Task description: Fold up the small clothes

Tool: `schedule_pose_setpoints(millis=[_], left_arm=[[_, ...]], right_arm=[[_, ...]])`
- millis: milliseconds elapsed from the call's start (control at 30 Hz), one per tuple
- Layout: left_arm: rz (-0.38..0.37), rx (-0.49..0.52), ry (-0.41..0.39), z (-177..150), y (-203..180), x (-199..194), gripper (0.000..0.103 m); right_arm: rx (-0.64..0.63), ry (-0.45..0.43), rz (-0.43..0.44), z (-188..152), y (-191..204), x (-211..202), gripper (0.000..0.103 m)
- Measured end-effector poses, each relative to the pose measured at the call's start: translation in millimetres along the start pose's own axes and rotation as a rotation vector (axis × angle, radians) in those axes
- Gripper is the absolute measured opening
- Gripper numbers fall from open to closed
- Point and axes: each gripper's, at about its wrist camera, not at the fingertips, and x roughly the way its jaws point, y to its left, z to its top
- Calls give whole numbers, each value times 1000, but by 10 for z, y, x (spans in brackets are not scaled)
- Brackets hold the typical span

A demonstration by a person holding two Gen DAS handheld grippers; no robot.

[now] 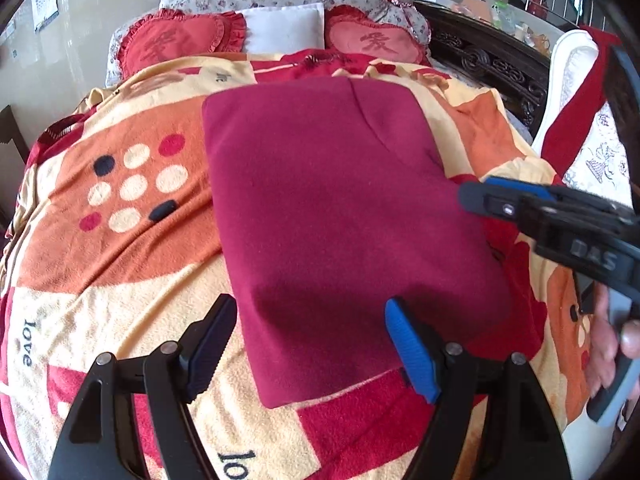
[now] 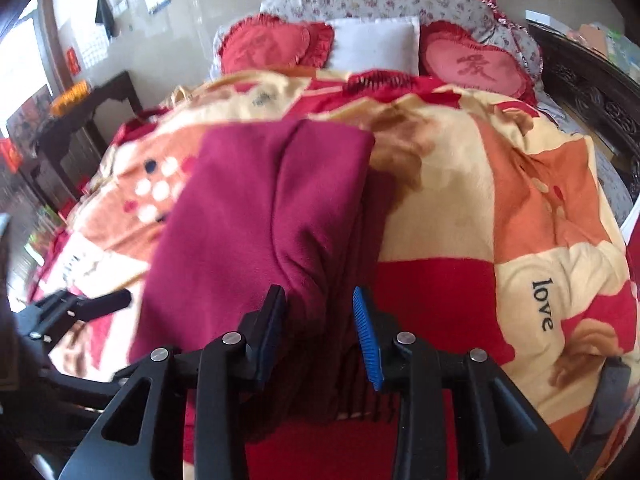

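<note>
I've got the maroon garment (image 1: 332, 220) folded flat mid-blanket (image 1: 120, 264), left gripper (image 1: 312, 344) wide open and empty at its near edge, right gripper (image 2: 320, 332) open astride its right fold, ready to tidy.

I see one dark red fleece garment (image 1: 332, 216), folded into a neat, flat rectangle with a seam or fold line running near its far right corner. It lies on the bed, its long side stretching away from me, its near right edge bunched into soft creases (image 2: 308, 256).
</note>
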Motion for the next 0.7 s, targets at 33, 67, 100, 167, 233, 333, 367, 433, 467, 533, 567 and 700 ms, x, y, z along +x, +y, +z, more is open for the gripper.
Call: schedule_pose_setpoints(millis=[33,67,100,167,233,333,367,433,467,533,567,700], left_arm=[[3,-2,-3,8,5,-11,80],[5,-4,-4,12,14,-21,80],[8,-7,-4,16,21,-28,80],[11,-14,-4,18,32,-42,80],[11,-22,-4,18,43,-55,80],[18,-22,-1,10,52,-63,80],[21,-20,3,8,55,-66,80],[21,-18,3,-1,66,-81,80],[20,-20,-1,-3,82,-99,80],[15,-32,-8,-8,123,-117,80],[13,-46,-9,-6,154,-111,80],[-3,-98,23,-8,271,-30,80]], right_arm=[[16,-6,16,-21,5,-61,16],[33,-5,40,-44,8,-101,16],[42,3,56,-58,9,-98,16],[61,45,59,-128,11,-56,18],[85,80,66,-211,4,10,19],[158,100,140,-308,-60,88,12],[163,96,152,-326,-76,92,0],[137,90,150,-334,-57,58,0],[115,71,133,-335,-43,-6,0],[94,47,109,-338,-37,-99,0],[85,49,89,-337,-41,-114,0],[54,98,10,-446,-30,120,0]])
